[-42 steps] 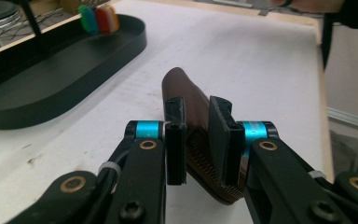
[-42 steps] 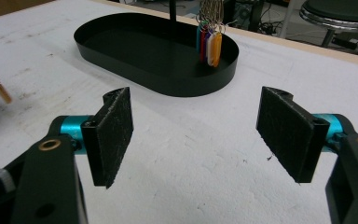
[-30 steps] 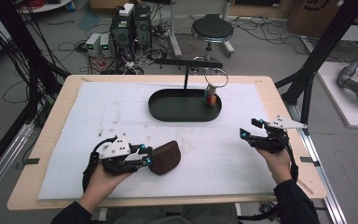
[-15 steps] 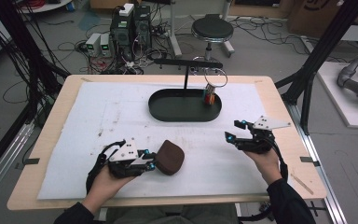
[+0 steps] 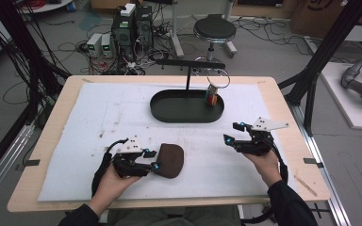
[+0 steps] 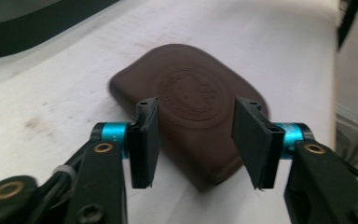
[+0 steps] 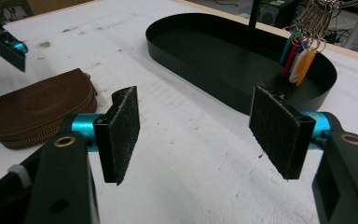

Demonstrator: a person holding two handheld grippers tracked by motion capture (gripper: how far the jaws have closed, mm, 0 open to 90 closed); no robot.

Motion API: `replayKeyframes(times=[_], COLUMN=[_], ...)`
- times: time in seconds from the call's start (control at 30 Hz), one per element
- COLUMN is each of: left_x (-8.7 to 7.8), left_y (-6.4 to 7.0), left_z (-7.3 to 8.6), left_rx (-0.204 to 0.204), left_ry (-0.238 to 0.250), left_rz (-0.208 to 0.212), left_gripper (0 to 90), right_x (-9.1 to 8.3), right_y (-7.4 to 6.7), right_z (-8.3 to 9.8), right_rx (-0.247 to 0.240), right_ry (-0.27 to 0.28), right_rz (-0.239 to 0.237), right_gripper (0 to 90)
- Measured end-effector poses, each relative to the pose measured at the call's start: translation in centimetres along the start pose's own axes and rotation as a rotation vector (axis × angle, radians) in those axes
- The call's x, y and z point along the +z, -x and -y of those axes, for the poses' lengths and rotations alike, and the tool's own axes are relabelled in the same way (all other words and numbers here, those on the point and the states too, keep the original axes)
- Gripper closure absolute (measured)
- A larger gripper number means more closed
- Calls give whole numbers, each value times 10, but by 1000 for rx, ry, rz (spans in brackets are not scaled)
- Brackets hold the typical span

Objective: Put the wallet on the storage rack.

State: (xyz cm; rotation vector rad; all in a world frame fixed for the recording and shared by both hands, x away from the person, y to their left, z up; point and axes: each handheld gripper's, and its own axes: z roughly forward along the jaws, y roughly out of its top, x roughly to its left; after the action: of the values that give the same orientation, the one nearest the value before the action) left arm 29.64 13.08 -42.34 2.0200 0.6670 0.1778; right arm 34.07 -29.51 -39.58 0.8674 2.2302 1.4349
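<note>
At 7 o'clock on the counter, the brown pouch is partly hidden by the left gripper; jaws just opened, straddling it unpressed. Right gripper jaws held wide, empty.

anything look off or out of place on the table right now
Nothing stands out. The brown pouch lies flat and zipped on the white mat, in front of the open left gripper. The keys hang from their stand into the black tray. The mat has a few dark smudges.
</note>
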Motion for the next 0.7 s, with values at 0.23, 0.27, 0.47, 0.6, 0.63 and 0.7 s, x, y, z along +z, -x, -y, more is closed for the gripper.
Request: replayKeyframes(times=[0.23, 0.27, 0.47, 0.6, 0.63, 0.7], left_x=[10, 11, 23, 36, 39, 40], left_y=[-27, -30, -39, -46, -48, -52], left_z=[-8, -9, -18, -21, -20, -19], left_rx=[-66, -79, -129, -193, -215, -262], left_ry=[5, 4, -8, -49, -52, -53], left_rz=[-24, -27, -22, -20, -7, 4], left_gripper=[484, 485, 490, 512, 512, 512], right_x=[-1, -2, -4, -6, -7, -8], right_y=[1, 1, 4, 5, 5, 6], right_z=[0, 0, 1, 2, 2, 2], right_rx=[1, 2, 2, 5, 8, 2], right_ry=[2, 5, 5, 2, 5, 6], right_rz=[9, 10, 20, 23, 21, 24], right_gripper=[344, 345, 345, 345, 345, 346])
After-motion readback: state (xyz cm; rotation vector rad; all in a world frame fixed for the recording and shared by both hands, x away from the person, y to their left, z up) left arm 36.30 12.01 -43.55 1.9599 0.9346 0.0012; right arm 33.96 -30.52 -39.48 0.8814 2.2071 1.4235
